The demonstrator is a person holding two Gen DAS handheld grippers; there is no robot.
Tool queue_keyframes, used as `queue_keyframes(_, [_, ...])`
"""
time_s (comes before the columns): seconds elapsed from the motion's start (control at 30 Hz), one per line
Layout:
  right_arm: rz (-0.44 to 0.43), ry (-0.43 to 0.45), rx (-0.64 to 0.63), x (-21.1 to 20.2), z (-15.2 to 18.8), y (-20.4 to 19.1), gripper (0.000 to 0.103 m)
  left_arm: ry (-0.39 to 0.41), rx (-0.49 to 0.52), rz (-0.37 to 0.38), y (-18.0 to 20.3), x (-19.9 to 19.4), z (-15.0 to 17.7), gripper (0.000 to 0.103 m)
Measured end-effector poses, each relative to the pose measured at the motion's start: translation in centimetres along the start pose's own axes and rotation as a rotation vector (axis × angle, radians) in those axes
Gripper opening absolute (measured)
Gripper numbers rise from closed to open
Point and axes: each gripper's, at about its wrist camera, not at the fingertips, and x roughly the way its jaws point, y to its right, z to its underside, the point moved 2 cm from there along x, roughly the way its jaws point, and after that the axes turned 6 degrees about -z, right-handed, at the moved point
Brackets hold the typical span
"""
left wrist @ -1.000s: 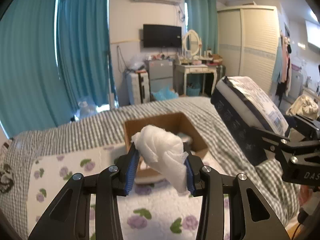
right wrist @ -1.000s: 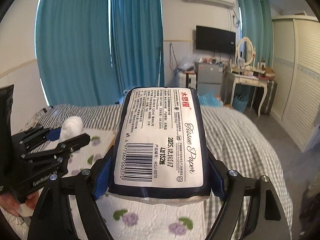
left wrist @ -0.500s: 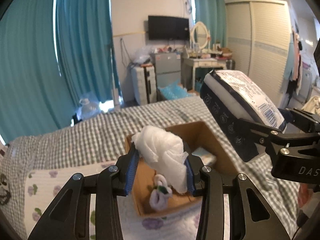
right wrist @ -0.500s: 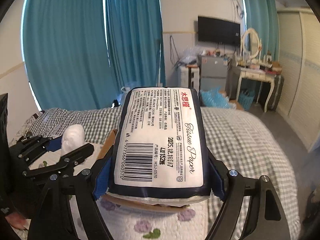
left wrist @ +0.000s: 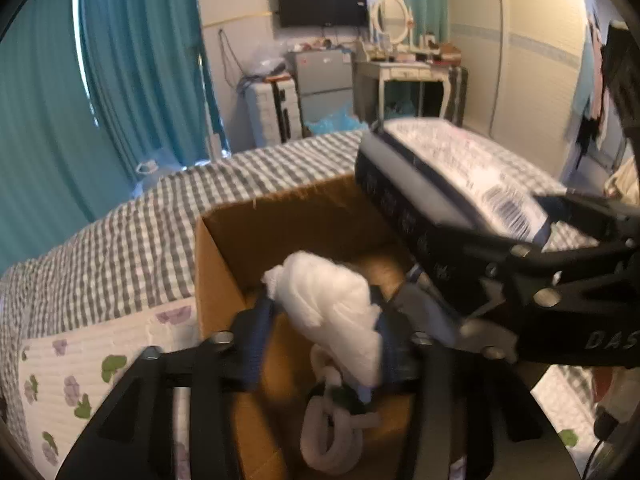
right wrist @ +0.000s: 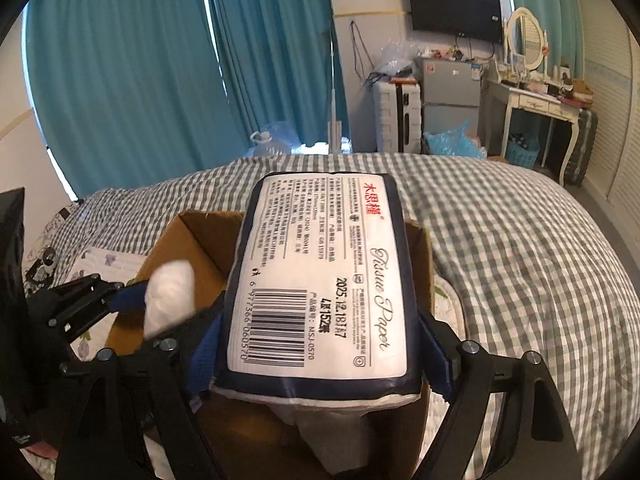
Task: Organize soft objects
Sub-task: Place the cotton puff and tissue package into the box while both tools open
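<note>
Left gripper (left wrist: 322,336) clamps a crumpled white cloth wad (left wrist: 332,300) between its blue pads, held over the open brown cardboard box (left wrist: 224,280). Below it, inside the box, lies a coiled white fabric piece (left wrist: 332,440). Right gripper (right wrist: 320,356) clamps a navy-edged white tissue paper pack (right wrist: 320,276), label up, over the same box. Box sits on a floral white quilt (left wrist: 80,364) atop the grey-checked bed cover (right wrist: 520,248). Beyond: teal curtains (right wrist: 132,64), black wall television (right wrist: 454,10).
</note>
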Motion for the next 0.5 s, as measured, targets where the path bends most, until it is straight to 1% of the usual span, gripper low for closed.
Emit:
queue_keyframes(0.03, [-0.006,0.011,0.001,0.0,0.1,0.0,0.089,0.014,0.000,-0.022,0.2,-0.3,0.1,0.073])
queue_keyframes(0.07, [-0.010,0.020,0.006,-0.1,0.1,0.1,0.090,0.033,0.000,-0.028,0.2,-0.6,0.1,0.075])
queue_keyframes(0.13, [-0.012,0.044,0.015,-0.5,0.0,0.0,0.093,0.048,-0.012,-0.037,0.1,-1.2,-0.3,0.076])
queue_keyframes(0.23, [-0.005,0.069,0.029,-1.5,-0.6,-0.1,0.094,0.054,-0.031,-0.057,-0.3,-2.1,-0.9,0.076])
queue_keyframes(0.3, [0.016,0.086,0.031,-3.0,-1.3,-0.3,0.094,0.075,-0.019,-0.090,-0.3,-3.4,-1.5,0.076])
queue_keyframes(0.4, [0.025,0.118,0.015,-5.9,-2.5,-0.9,0.094,0.107,-0.010,-0.104,-0.9,-5.6,-2.5,0.076])
queue_keyframes(0.5, [0.045,0.179,-0.009,-10.8,-4.1,-2.0,0.094,0.165,-0.021,-0.122,-1.6,-9.6,-3.9,0.076])
